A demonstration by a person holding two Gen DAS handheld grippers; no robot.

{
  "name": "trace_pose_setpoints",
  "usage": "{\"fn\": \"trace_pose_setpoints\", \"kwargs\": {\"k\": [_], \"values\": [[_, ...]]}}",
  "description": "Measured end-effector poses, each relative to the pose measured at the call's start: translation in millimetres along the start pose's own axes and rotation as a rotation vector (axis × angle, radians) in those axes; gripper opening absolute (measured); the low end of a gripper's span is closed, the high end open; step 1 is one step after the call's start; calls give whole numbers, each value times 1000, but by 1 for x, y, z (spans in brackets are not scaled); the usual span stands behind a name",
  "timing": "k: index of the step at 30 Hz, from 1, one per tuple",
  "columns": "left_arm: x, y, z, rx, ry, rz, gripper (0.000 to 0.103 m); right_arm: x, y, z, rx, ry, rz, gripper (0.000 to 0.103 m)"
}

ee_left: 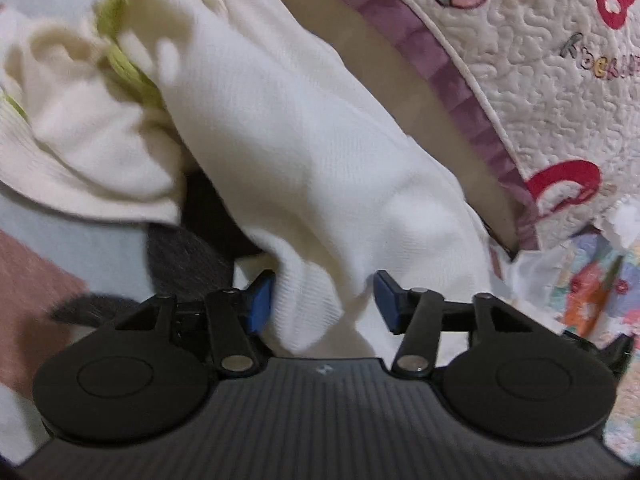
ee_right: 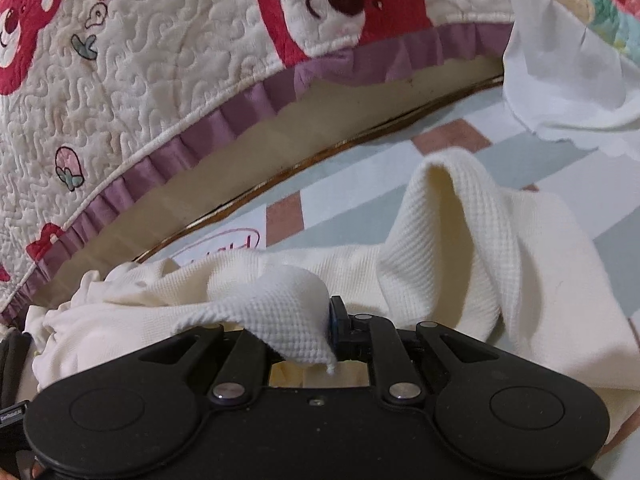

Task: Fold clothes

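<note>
Cream waffle-knit garment (ee_right: 440,264) fabric bunches right at the right gripper (ee_right: 320,332), whose jaws pinch a fold of it. Spread wide, the left gripper (ee_left: 324,300) straddles another fold without clamping. Beside the garment, a quilted cream blanket with red bears and purple frill (ee_right: 160,60) overhangs the pale checked mat (ee_right: 500,152).

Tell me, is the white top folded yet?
No. The top lies bunched and rumpled, with loose humps, on the mat.
</note>
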State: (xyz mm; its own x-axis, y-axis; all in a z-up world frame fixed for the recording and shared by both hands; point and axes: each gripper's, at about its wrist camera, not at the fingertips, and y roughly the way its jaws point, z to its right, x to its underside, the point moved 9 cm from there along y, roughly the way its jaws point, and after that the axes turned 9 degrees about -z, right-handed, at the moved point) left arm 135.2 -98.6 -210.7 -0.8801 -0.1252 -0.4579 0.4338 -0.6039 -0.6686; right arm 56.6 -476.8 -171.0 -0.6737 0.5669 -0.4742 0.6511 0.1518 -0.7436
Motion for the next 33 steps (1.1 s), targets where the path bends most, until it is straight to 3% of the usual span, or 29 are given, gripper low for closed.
{"fn": "trace_pose_setpoints", "kwargs": {"k": [1, 2, 4, 7, 10, 13, 16, 19, 23, 24, 25, 26, 28, 30, 31, 32, 33], "values": [[0, 1, 2, 5, -1, 2, 19, 1, 2, 0, 0, 0, -10, 16], [1, 2, 3, 10, -1, 4, 4, 2, 4, 1, 1, 4, -19, 17], [0, -2, 10, 12, 13, 28, 4, 4, 8, 4, 5, 15, -35, 21], [-13, -35, 38, 4, 95, 142, 4, 5, 11, 9, 25, 43, -53, 43], [-24, -73, 64, -1, 193, 237, 4, 5, 10, 15, 50, 70, -54, 44], [-31, -95, 66, -11, 204, 276, 4, 2, 5, 14, 43, 66, -27, 44], [-25, -87, 38, -11, 91, 208, 4, -3, -3, 6, 34, 26, 18, 40], [-5, -62, 4, -48, -36, 71, 4, -5, -5, 3, 40, 11, 30, 41], [18, -37, -18, -69, -92, -6, 7, -4, -2, 12, 27, 63, 10, 41], [18, -33, -22, -100, -92, -14, 12, -3, -1, 14, 20, 78, 6, 41], [17, -29, -25, -135, -94, -23, 30, -2, 0, 17, 14, 93, 2, 41], [15, -25, -27, -155, -97, -28, 43, -1, 2, 18, 9, 103, -5, 41], [7, -18, -26, -136, -107, -28, 44, 2, 7, 20, -1, 115, -22, 42], [3, -6, -27, -107, -120, -57, 38, 4, 10, 18, -11, 104, -30, 41], [3, -4, -27, -96, -116, -69, 13, 5, 11, 15, -21, 84, -26, 31], [4, -3, -26, -97, -107, -74, 5, 6, 9, 11, -32, 45, -17, 8], [4, -6, -24, -108, -87, -67, 5, 6, 3, 5, -50, 13, -1, 7]]}}
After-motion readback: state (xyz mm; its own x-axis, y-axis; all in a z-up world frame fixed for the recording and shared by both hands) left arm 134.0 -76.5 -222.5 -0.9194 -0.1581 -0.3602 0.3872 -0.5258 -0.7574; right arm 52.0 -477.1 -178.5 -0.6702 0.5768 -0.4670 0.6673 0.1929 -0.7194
